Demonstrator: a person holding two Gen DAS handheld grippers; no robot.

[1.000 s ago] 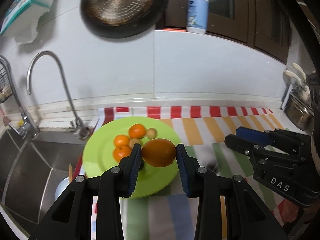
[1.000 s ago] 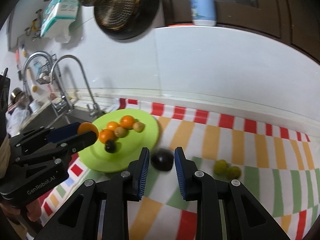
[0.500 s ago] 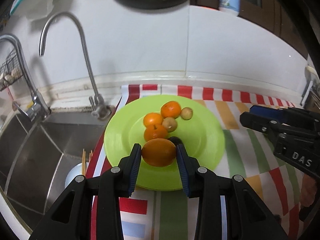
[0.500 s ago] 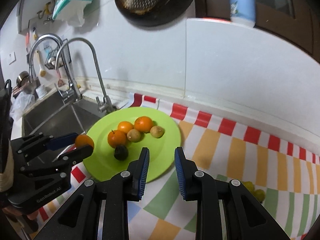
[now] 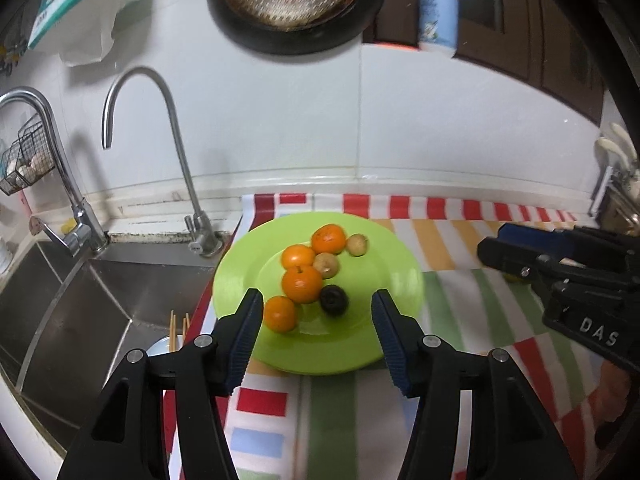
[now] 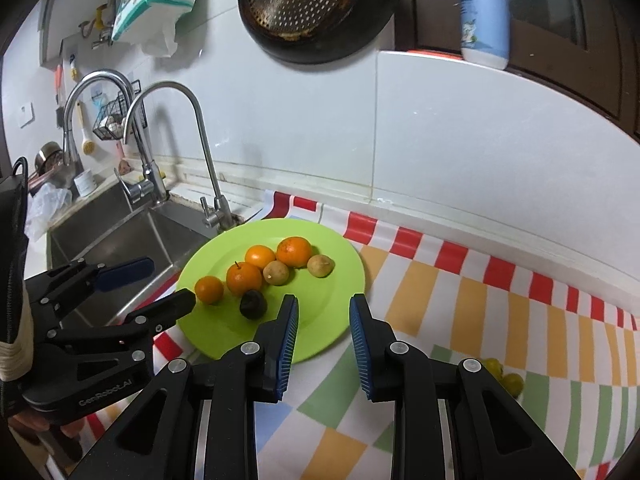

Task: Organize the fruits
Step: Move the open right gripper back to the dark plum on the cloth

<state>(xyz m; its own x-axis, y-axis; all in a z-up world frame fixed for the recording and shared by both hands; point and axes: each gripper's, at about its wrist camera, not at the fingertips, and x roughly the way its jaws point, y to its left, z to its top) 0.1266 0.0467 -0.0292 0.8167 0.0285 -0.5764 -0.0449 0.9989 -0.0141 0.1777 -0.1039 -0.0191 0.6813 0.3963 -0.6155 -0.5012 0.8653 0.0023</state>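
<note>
Fruits sit on the round lime-green plate (image 5: 384,264) beside the steel sink (image 5: 72,300): four orange citrus, two small tan ones, one dark round fruit (image 5: 334,299). The nearest small orange (image 5: 281,314) lies loose on the plate just beside my left gripper (image 5: 318,332), whose jaws are opening. My right gripper (image 6: 323,344) is at its narrowest, holding nothing.

We see a glossy lime-green plastic plate (image 5: 394,280) on a smooth striped cloth (image 5: 452,296), perhaps oilcloth. Far left, polished curved metal taps (image 5: 176,128) rise beside a brushed steel sink (image 5: 72,304). Ribbed blue gripper pads (image 6: 289,344) look rubbery.
</note>
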